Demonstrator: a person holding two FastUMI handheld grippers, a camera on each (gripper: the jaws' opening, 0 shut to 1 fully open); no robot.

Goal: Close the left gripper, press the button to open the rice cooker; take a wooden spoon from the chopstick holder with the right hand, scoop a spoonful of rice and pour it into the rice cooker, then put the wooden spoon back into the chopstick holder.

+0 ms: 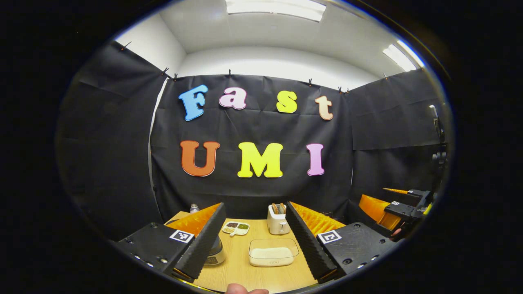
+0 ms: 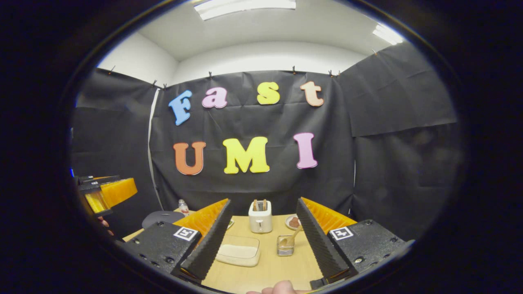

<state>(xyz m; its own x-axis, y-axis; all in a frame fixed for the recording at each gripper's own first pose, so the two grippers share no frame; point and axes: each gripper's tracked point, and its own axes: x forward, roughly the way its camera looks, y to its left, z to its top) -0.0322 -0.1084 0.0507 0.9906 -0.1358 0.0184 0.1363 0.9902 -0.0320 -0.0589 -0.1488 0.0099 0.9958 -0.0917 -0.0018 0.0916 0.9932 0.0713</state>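
We hold both hand-held grippers above the counter [image 1: 245, 277], the left one [image 1: 253, 241] and the right one [image 2: 261, 245] each spread wide and holding nothing. The rice cooker [image 1: 214, 253] sits behind our left finger, the rice container [image 1: 273, 253] beside it, and the wooden spoon [image 2: 291, 239] stands in the chopstick holder [image 2: 285, 246] near the toaster [image 2: 260, 216].

You're in a mock kitchen booth: black cloth walls [image 1: 261, 126] (clipped up under office ceiling lights [image 1: 276, 7]), a wooden worktop [image 2: 267, 261], a toaster [image 2: 260, 218].
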